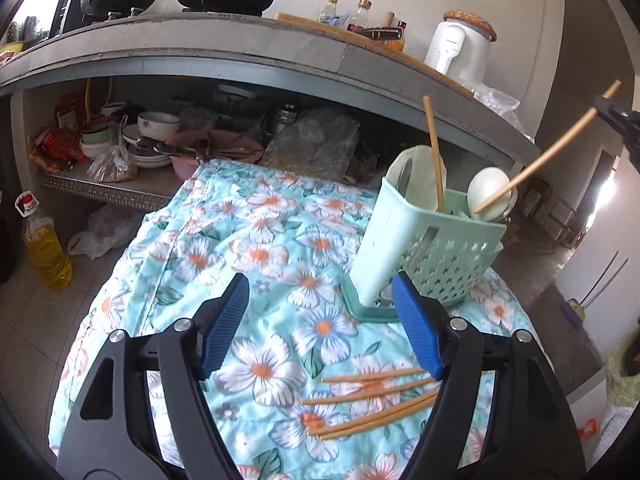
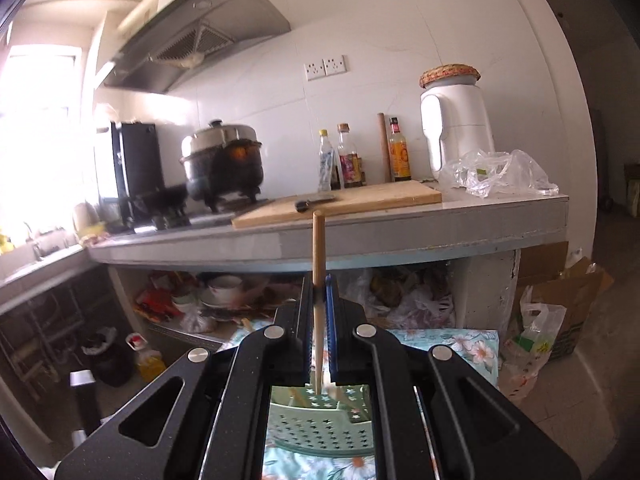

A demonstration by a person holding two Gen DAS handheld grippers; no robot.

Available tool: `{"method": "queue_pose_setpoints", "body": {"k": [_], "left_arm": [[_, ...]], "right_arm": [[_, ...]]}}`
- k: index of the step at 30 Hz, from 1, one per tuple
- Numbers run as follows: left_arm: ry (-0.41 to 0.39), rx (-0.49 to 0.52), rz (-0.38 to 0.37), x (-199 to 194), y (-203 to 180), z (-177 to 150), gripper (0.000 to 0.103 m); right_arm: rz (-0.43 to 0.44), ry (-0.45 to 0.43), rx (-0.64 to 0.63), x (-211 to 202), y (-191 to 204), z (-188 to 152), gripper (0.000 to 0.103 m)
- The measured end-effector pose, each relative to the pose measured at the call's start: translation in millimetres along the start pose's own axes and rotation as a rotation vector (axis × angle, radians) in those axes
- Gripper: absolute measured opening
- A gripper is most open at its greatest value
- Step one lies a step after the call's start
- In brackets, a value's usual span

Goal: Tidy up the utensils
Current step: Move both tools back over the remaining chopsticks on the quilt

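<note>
A pale green utensil holder (image 1: 430,240) stands on a surface covered by a floral cloth (image 1: 248,240). One chopstick (image 1: 435,156) stands upright inside the holder, beside a white spoon (image 1: 486,192). The right hand-held gripper (image 2: 320,300) is above the holder, pinching another chopstick (image 2: 319,248) whose lower tip points into it. The left hand-held gripper (image 1: 320,320) is spread wide with nothing in it, just in front of the holder. Four loose chopsticks (image 1: 372,404) lie on the cloth nearer than the holder.
</note>
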State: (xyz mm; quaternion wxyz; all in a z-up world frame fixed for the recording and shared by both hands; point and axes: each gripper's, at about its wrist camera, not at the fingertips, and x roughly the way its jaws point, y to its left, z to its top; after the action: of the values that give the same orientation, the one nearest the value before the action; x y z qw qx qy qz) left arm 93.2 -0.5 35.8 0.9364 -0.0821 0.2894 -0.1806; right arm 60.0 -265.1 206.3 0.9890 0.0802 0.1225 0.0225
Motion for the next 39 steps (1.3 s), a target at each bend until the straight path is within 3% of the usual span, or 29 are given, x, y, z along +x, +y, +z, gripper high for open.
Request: {"method": "queue_pose_setpoints", "body": {"k": [8,13,14,16,18,24,27,30,33,36,39], "left_arm": [[0.03,0.04,0.013,3.9,-5.9,-12.9,0.075],[0.054,0.037,0.018,9.6,-4.6,-17.7,0.075],[0.059,0.036,0.018,10.8,-4.5,-18.3,0.075],[0.066,0.033,0.018,13.3,-3.9,-18.9,0.075],[0.07,0.029,0.017,16.0,-3.5,-19.0,0.076],[0.08,0.036,0.011,20.1,-5.1,-20.2,0.076],[0.087,0.045,0.017,22.1,-5.4,-21.7,0.076],[0.106,0.063,0.043,28.3,-5.7,-24.4,0.076],[0.132,0.06,0.045,35.6,-4.2,-26.9,0.076],[0.149,0.064,0.042,39.2,-2.8,-28.7,0.076],[0.157,0.076,0.047,41.0,-2.2,-30.2,0.076]], "right_arm": [[-0.021,0.137,-0.042,56.4,12.3,-45.4,0.006],[-0.047,0.218,-0.021,65.4,4.1,-59.4,0.008],[-0.056,0.213,-0.019,62.8,2.1,-58.3,0.01],[-0.078,0.187,-0.022,53.4,0.0,-54.1,0.025],[-0.097,0.152,-0.026,41.6,-2.2,-46.9,0.034],[-0.156,0.018,0.076,-16.5,-25.0,-26.1,0.048],[-0.126,0.027,0.202,-38.4,-46.4,-36.7,0.051],[-0.064,0.177,0.337,-32.5,-66.2,-74.2,0.051],[0.034,0.399,0.549,-10.8,-78.4,-139.8,0.051],[0.139,0.585,0.757,11.5,-75.3,-205.1,0.049],[0.171,0.71,0.901,30.1,-68.9,-251.6,0.043]]}}
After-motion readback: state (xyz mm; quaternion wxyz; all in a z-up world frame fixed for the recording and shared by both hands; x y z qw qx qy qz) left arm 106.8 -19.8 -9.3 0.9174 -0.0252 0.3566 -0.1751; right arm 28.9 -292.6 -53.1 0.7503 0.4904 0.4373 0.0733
